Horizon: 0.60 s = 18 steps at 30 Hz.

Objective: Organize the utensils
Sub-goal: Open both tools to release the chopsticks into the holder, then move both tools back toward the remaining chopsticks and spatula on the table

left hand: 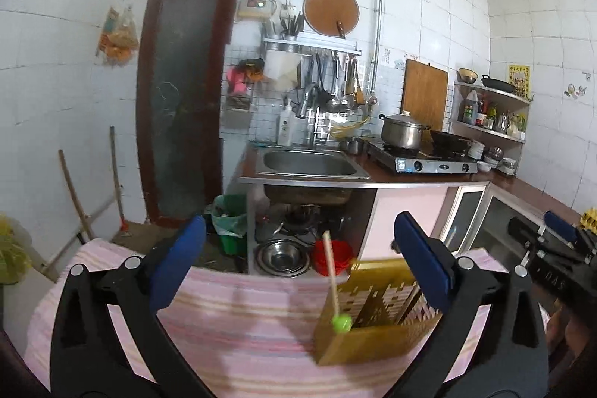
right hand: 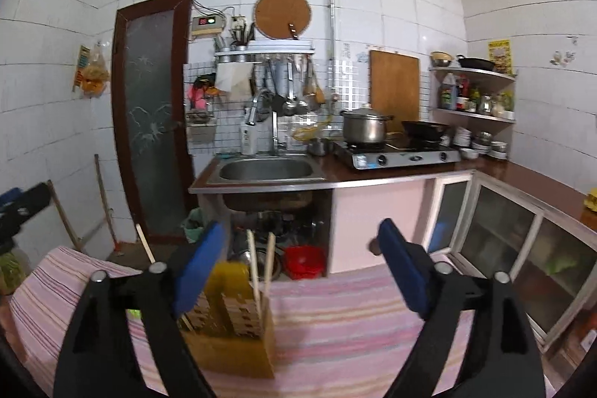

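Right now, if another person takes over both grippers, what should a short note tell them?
Left gripper: open, holds nothing, low over the striped cloth.
Right gripper: open, holds nothing, beside the holder.
Things: the wooden holder stands on the cloth. Two chopsticks stand upright in it. A stick with a green ball leans at the holder's left side in the left view; I cannot tell if it sits fully inside.
Done: these utensils appear to be at or in the holder.
Left: check that the green-ball stick is seated. No other loose utensils show on the cloth, but its near part is hidden by the grippers.
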{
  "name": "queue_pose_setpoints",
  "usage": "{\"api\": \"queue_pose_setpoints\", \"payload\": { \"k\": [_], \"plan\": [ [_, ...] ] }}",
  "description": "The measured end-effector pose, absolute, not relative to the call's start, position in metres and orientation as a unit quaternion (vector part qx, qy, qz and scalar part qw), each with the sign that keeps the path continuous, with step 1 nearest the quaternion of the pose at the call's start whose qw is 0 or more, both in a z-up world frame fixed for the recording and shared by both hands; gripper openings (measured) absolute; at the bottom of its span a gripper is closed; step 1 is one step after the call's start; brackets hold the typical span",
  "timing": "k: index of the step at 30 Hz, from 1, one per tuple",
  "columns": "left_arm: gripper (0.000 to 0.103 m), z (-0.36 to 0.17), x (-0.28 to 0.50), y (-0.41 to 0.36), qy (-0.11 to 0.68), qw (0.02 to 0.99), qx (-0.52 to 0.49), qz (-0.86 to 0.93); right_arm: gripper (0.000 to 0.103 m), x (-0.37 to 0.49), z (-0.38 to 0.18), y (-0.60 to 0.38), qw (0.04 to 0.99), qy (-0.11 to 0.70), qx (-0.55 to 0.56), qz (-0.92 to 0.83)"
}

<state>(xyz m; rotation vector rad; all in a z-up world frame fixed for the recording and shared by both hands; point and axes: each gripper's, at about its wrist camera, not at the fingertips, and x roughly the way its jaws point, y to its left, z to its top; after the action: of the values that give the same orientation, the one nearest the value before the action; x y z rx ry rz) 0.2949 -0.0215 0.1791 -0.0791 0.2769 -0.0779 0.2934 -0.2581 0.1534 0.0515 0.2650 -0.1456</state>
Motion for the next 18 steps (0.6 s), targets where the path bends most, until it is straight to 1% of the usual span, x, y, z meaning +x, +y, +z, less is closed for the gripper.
{"api": "queue_pose_setpoints", "payload": {
  "k": [1,8,14,18],
  "plan": [
    [0.098,0.175,0.287,-0.019,0.147,0.988,-0.031,-0.036,0.089,0.286,0.151,-0.259,0.987,0.138,0.028,-0.075],
    [0.098,0.125,0.255,-0.001,0.204,0.978,-0.015,-0.030,0.091,0.252,0.118,-0.255,0.980,0.182,0.027,-0.081],
    [0.098,0.072,0.243,0.005,0.258,0.966,0.011,-0.021,0.092,0.226,0.075,-0.238,0.973,0.218,0.013,-0.072],
    [0.098,0.041,0.235,0.012,0.286,0.958,0.003,-0.024,0.092,0.216,0.042,-0.228,0.965,0.253,0.013,-0.068]
  ]
}}
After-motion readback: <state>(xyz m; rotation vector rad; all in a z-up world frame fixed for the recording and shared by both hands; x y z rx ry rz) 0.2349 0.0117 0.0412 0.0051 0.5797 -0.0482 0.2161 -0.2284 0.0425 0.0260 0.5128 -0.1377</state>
